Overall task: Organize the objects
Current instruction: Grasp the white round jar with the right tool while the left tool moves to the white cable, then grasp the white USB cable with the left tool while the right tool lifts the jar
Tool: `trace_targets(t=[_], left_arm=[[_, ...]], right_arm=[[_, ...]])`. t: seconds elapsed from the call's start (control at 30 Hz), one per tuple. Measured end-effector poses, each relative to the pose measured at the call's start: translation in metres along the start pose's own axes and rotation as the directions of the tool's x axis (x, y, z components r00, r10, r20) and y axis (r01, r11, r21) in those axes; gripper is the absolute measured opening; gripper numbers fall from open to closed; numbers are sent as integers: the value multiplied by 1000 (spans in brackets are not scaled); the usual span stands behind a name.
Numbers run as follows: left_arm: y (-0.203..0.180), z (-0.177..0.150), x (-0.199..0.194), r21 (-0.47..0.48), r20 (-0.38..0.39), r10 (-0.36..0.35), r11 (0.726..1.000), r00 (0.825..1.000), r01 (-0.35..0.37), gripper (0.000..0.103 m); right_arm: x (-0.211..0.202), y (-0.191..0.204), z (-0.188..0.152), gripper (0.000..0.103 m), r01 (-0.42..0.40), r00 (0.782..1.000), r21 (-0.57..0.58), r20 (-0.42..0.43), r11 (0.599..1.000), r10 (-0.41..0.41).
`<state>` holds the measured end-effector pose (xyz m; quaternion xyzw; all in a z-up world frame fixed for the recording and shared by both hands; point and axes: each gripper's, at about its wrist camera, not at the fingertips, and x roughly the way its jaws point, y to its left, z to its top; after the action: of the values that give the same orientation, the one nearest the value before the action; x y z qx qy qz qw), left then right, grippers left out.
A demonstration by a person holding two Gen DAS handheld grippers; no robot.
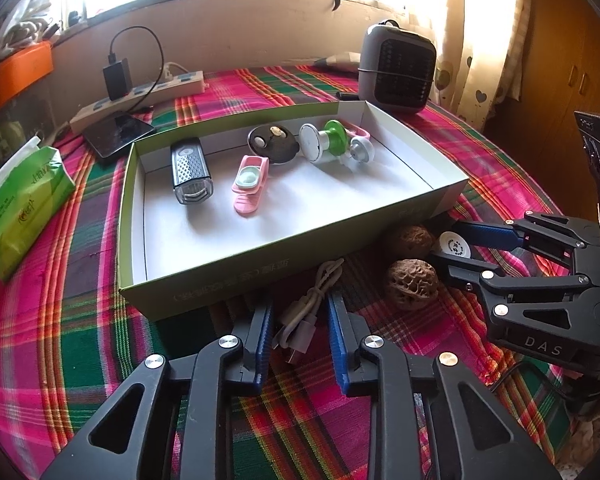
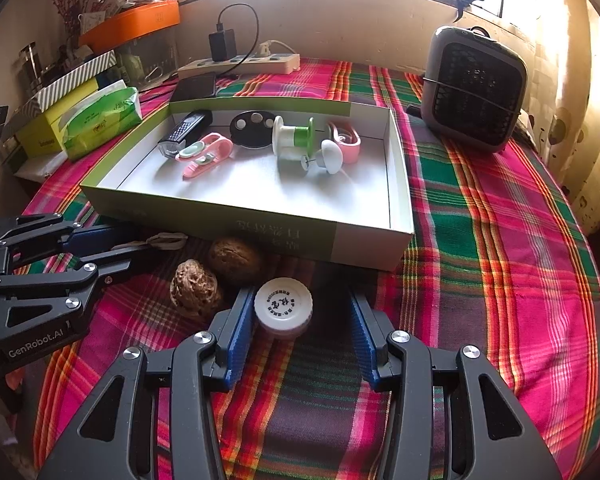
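Five small items already lie in my box [image 2: 260,216] at frame centre: a bike light [image 1: 191,172], a pink clip [image 1: 249,184], a black disc [image 1: 272,142], a green-and-white spool [image 1: 324,142] and a pink ring [image 2: 345,140]. Left outside, below its near wall, are the white cable [image 1: 304,312], two walnuts [image 2: 216,272] and the white jar [image 2: 283,308]. My left gripper [image 1: 298,344] straddles the cable, jaws apart, not yet pinching. My right gripper [image 2: 300,328] brackets the jar, one pad touching it, the other clear.
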<state>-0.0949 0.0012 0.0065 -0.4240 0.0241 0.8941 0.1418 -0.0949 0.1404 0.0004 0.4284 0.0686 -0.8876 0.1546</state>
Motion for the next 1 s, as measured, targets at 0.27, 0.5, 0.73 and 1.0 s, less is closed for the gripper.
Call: trace_targets(t=[0.27,0.5,0.73,1.0], left_arm=[[2,0,-1,-7,1,-3,1000,1000,3,21],[3,-2,-3,-19,5,-9,1000,1000,9,20],[3,-3,-5,-29,9,-26,999,1000,26,16],[4,-7,-9,-40,11,-37,998,999,37,15]], right_arm=[[-2,-1,-1,34,5,1000,9,4,1000,-5],[-3,0,-1,29,0,1000,10,4,1000,0],[-4,1,-2,29,-6,1000,12,5,1000,6],[-5,1,-4,29,-18,1000,22,9,1000,18]])
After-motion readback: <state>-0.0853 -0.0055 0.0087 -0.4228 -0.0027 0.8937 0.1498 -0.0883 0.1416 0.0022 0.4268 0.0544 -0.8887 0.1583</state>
